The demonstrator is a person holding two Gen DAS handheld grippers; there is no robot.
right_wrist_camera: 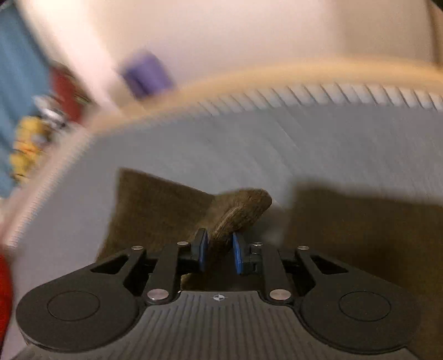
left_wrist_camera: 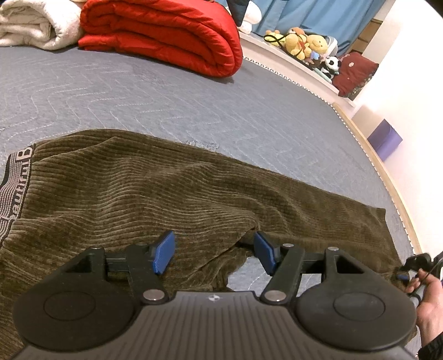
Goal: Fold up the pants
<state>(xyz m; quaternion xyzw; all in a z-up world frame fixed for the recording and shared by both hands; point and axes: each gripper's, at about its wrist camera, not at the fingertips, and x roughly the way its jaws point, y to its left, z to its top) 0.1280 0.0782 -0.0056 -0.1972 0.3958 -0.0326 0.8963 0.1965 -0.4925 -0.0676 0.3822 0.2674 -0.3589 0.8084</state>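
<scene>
we see the olive corduroy pants (left_wrist_camera: 155, 188) lying flat on the blue-grey quilted bed cover (left_wrist_camera: 166, 91), their long axis running from the lettered waistband (left_wrist_camera: 16, 182) at the left edge of the left wrist view across to the leg hems at the right, near the bed's edge. beyond the pants, a folded red blanket (left_wrist_camera: 166, 33) sits beside a rolled white towel (left_wrist_camera: 36, 25). over the pants, our left gripper (left_wrist_camera: 214, 253) hovers with its jaws apart, nothing between them. our right gripper (right_wrist_camera: 219, 249) is clamped on a raised fold of a pant leg (right_wrist_camera: 241, 207); that view is blurred.
</scene>
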